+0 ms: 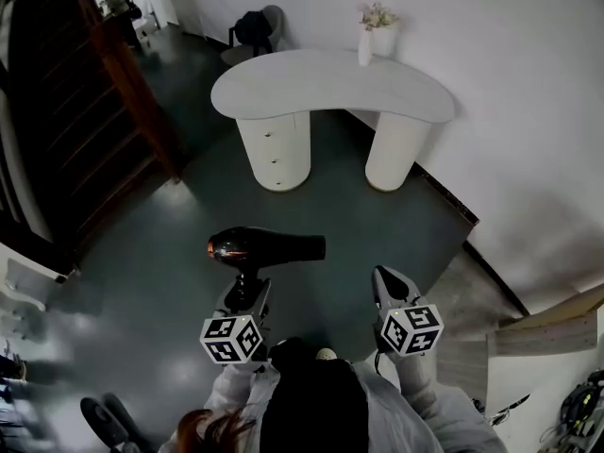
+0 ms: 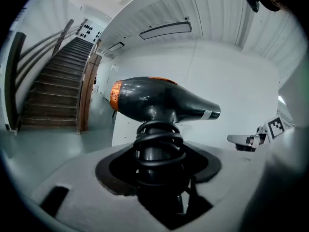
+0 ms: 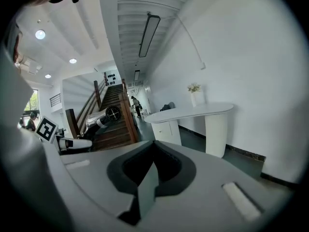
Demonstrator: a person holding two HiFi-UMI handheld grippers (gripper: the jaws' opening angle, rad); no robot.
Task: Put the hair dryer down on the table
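A black hair dryer (image 1: 267, 247) with an orange rear ring hangs in the air above the dark floor, its nozzle pointing right. My left gripper (image 1: 247, 286) is shut on its handle from below, and the black cord (image 2: 158, 146) is coiled round that handle. In the left gripper view the dryer's body (image 2: 159, 100) stands just above the jaws. My right gripper (image 1: 385, 279) floats beside it on the right, shut, with nothing in it. The white curved table (image 1: 330, 88) stands ahead, well beyond both grippers.
A white vase of flowers (image 1: 366, 45) stands on the table's far right part. A chair with a dark bag (image 1: 255, 28) sits behind the table. A wooden staircase (image 1: 113, 111) rises at the left, and a white wall (image 1: 528, 111) closes the right.
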